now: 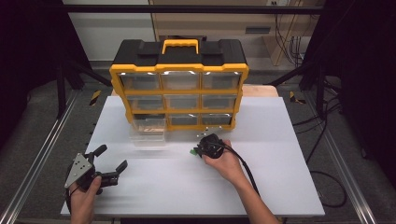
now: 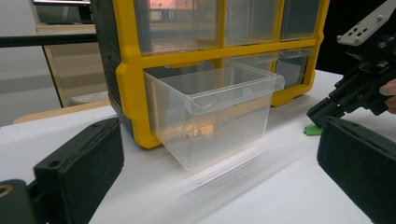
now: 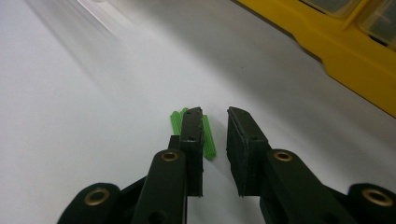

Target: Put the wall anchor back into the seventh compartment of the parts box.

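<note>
Right gripper (image 3: 215,116): jaws narrowly parted, tips down at the white table (image 1: 280,177), holding nothing. Green ribbed plugs (image 3: 208,136) lie against its left jaw's outer side. Left gripper (image 1: 111,157): jaws spread wide, empty. Ahead of it, clear drawer (image 2: 219,112) pulled out from yellow organizer (image 1: 180,88).

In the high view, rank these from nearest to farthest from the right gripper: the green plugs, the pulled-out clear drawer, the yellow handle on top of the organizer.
From the right gripper:
1. Green plugs, on the table right at its jaws.
2. Pulled-out clear drawer, to its left, bottom row.
3. Yellow handle, atop the organizer, at the back.
</note>
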`<state>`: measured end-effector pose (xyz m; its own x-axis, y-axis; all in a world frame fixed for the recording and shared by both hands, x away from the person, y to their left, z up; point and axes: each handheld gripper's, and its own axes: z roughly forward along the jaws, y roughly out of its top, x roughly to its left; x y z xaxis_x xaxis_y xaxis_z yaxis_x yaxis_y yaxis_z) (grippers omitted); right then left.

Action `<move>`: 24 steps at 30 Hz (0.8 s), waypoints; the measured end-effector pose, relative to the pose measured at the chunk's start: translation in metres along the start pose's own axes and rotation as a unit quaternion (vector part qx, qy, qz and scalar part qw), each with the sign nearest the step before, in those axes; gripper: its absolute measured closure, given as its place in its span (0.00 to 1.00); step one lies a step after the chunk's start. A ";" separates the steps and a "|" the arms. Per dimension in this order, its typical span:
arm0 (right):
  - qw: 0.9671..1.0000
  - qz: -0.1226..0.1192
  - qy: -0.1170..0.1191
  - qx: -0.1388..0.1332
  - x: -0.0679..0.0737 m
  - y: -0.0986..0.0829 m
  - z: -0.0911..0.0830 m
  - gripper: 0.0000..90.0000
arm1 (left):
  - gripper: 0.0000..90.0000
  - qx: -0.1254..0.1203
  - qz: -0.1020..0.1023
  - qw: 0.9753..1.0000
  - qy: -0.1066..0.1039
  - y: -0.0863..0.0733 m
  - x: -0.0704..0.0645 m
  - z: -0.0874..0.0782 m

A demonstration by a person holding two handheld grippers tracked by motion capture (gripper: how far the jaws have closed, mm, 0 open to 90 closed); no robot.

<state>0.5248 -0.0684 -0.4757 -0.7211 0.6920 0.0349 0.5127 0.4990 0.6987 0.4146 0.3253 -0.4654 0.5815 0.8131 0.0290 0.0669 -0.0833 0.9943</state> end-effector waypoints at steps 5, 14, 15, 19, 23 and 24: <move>1.000 -0.002 0.001 -0.001 -0.001 -0.001 0.001 0.88 | 0.01 0.001 0.001 1.000 -0.001 0.000 0.000 0.000; 1.000 0.002 0.006 -0.005 -0.002 -0.001 0.003 0.89 | 0.01 0.002 0.001 1.000 -0.001 0.000 -0.001 0.000; 1.000 0.004 0.007 -0.002 -0.002 -0.001 0.003 0.89 | 0.01 0.002 0.001 1.000 -0.001 0.000 -0.001 0.000; 1.000 0.000 0.012 0.003 0.001 -0.001 0.004 0.90 | 0.01 0.001 0.001 1.000 -0.001 0.000 0.000 0.000; 1.000 0.000 0.015 0.002 0.000 -0.002 0.005 0.94 | 0.01 0.002 0.001 1.000 -0.001 0.000 0.000 0.000; 1.000 0.002 0.015 0.001 0.000 -0.002 0.006 0.94 | 0.01 0.002 0.001 1.000 -0.001 0.000 0.000 0.000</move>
<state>0.5265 -0.0665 -0.4810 -0.7324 0.6783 0.0592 0.5170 0.4975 0.6966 0.4147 0.3248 -0.4656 0.5838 0.8113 0.0308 0.0685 -0.0869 0.9939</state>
